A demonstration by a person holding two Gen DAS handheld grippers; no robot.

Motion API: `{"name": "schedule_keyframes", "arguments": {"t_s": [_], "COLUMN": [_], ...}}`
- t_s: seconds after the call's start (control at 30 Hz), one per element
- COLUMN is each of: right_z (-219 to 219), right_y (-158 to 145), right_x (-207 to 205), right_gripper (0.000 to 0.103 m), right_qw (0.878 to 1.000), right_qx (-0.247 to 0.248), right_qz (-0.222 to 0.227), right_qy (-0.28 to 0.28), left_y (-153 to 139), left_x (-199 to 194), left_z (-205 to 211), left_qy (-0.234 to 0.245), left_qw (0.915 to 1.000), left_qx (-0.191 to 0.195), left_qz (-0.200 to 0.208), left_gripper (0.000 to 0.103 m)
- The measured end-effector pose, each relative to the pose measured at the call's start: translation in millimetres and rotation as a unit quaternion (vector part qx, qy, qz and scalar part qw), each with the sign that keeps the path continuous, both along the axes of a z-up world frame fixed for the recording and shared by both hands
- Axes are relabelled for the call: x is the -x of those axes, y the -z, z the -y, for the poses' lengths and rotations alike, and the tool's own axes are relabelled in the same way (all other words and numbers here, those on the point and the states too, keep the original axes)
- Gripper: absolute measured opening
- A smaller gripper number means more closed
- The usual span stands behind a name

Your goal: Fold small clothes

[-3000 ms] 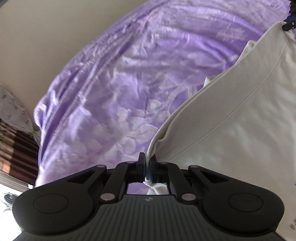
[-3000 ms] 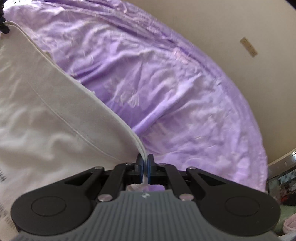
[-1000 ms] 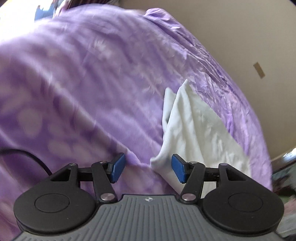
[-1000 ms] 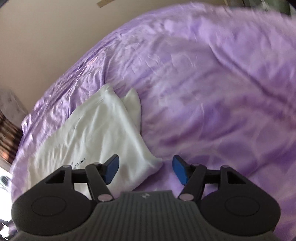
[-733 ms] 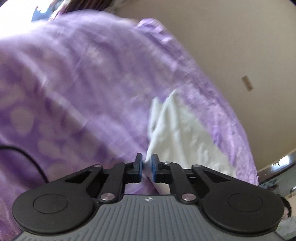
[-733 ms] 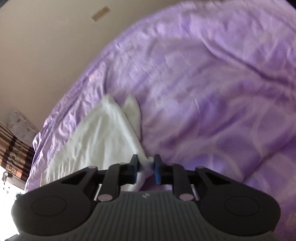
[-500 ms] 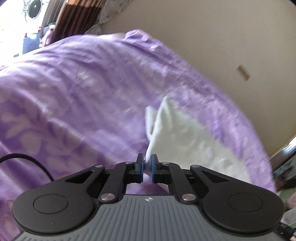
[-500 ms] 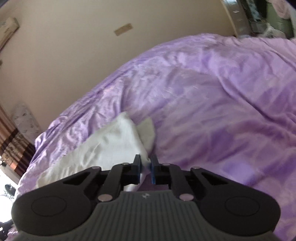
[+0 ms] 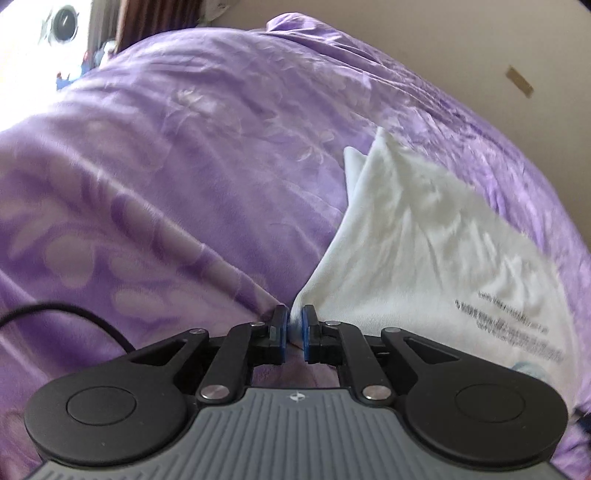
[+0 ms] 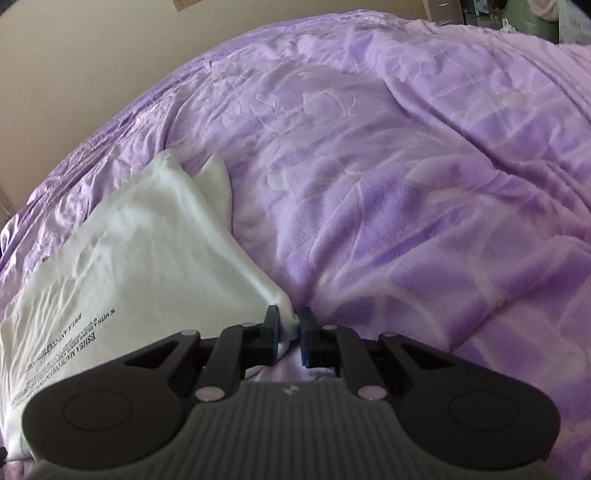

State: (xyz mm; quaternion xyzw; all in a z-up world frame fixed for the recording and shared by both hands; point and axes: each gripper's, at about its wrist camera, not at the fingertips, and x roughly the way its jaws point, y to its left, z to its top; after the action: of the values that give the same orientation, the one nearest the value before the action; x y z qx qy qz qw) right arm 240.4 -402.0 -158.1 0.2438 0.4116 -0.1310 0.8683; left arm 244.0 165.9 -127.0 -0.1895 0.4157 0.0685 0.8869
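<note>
Purple floral bedding [image 9: 184, 177] covers the bed across the left wrist view, with a beige wall [image 9: 461, 33] behind and a black cable [image 9: 74, 314] crossing the lower left. A white T-shirt [image 9: 424, 251] lies on the bedding to the right of centre. The left gripper [image 9: 293, 326] has its blue pads [image 9: 281, 330] set on the shirt's near corner; the log gives the jaws as opening slightly, yet cloth shows pinched between them. The corner rises to the pads, which suggests it is held to start the next fold. The shirt's long axis runs from this corner away toward the wall, where a pointed corner and a second flap [image 9: 352, 166] beside it mark the far end. Printed text [image 9: 513, 325] sits near the right edge.

Viewed from the right wrist, the same purple floral bedding [image 10: 406, 166] fills the frame below the beige wall [image 10: 92, 55]. The white T-shirt [image 10: 140, 258] lies left of centre, its long axis again receding from the gripper. The right gripper [image 10: 288, 332] is clamped on the opposite near corner, cloth visible between the closed pads. Holding both near corners probably allows the edge to be lifted evenly and carried toward the far end.
</note>
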Motion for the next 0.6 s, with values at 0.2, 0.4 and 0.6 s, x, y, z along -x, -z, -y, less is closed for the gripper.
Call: {"name": "schedule_keyframes", "arguments": {"t_s": [0.2,0.4,0.6], "right_z": [-11.2,-6.4,5.1], "right_y": [-17.1,-46.5,-48.5], "right_x": [8.4,22.5,-20.4], "right_gripper": [0.035,0.051,0.051], "right_qw": [0.999,0.995,0.992], "right_qx": [0.047,0.046,-0.021], "right_qz": [0.015,0.086,0.086], "right_qy": [-0.013,-0.01,-0.086], "left_y": [-24.8,-59.3,-73.4], "left_x": [12.0,9.2,-24.5], "left_z": [16.8,28.9,49.2], "left_qy": [0.016,0.027,0.08], "left_qw": [0.9958,0.9898,0.9875], "left_qx": [-0.087,-0.125,-0.123], "left_qz": [0.021,0.062,0.058], "left_gripper": [0.039,0.043,0.044]}}
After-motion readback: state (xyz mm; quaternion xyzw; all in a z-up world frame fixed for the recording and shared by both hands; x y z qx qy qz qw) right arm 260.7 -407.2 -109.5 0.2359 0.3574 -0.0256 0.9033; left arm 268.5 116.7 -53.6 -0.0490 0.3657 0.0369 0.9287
